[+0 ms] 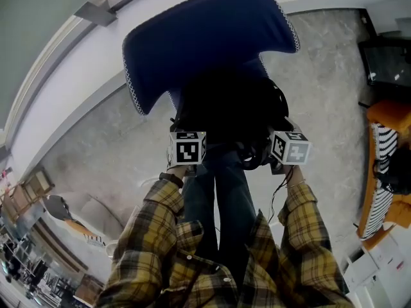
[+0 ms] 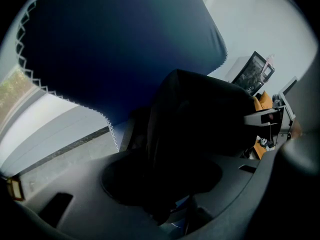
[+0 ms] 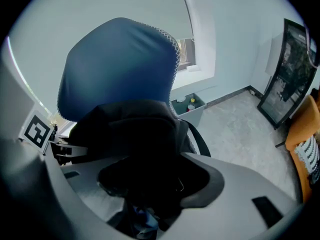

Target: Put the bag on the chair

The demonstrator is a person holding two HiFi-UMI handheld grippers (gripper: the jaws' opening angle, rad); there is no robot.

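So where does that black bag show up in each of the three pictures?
Head view: the black bag is in the middle, just below the blue chair backrest.
Left gripper view: centre-right, a dark mass in front of the jaws.
Right gripper view: lower centre, in front of the jaws.
Shared landmark: the blue chair backrest with its white zigzag edge, above the bag in every view.

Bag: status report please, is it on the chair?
Left claw open, right claw open, both astride the bag. Bag resting on blue chair, against its backrest. Nothing blocking.
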